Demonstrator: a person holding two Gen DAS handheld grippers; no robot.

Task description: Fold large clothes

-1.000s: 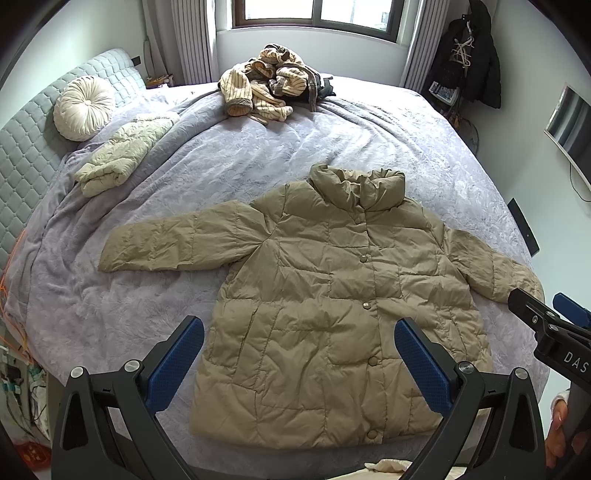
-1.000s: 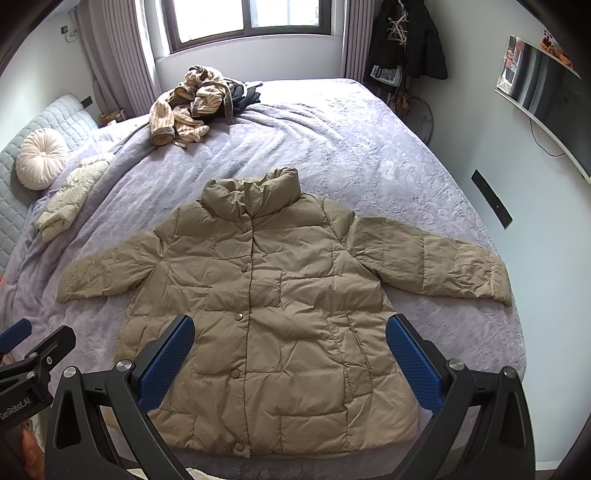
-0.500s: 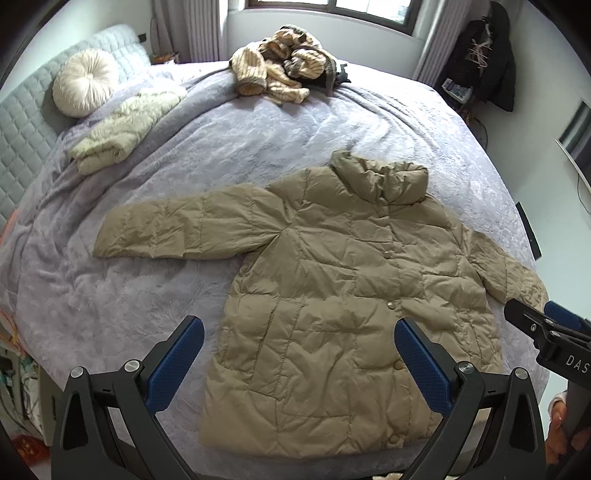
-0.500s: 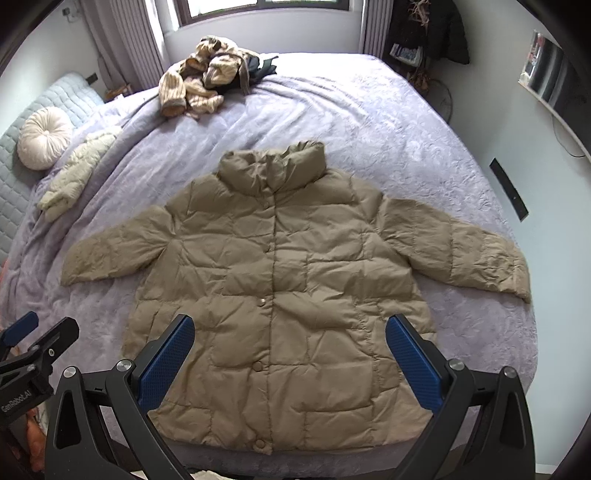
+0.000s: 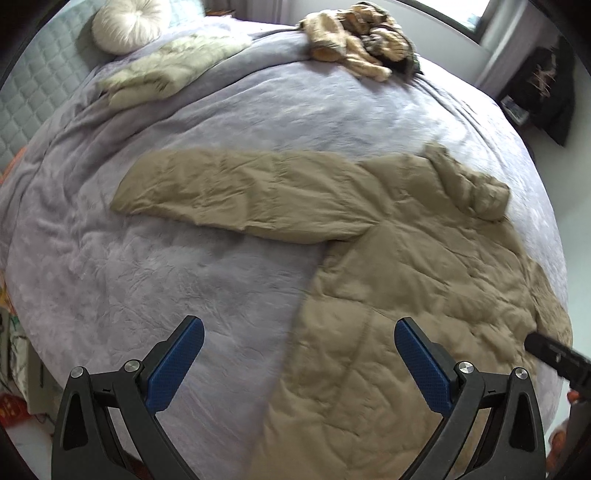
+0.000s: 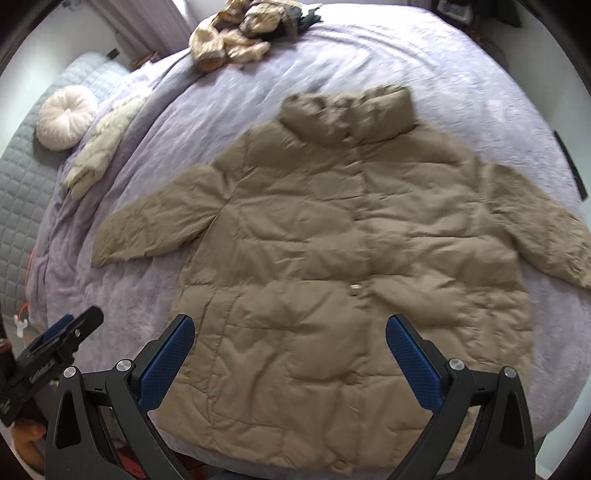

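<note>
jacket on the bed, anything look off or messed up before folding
Nothing stands out. The tan jacket lies flat and front-up on the purple bedspread, sleeves spread, collar slightly rumpled. Both tongs, left and right, are open above it, holding nothing.

You see: jacket (image 6: 332,258) plain khaki-tan, quilted | bed (image 5: 184,277) cover lilac, faint embossed pattern | round cushion (image 6: 66,118) cream | folded garment (image 5: 173,68) off-white | clothes heap (image 6: 236,33) beige-and-cream stripes | your left hand-held gripper (image 5: 299,363) black, pads (image 5: 175,363) blue, finely textured | headboard (image 6: 22,192) grey-blue, quilted squares
</note>
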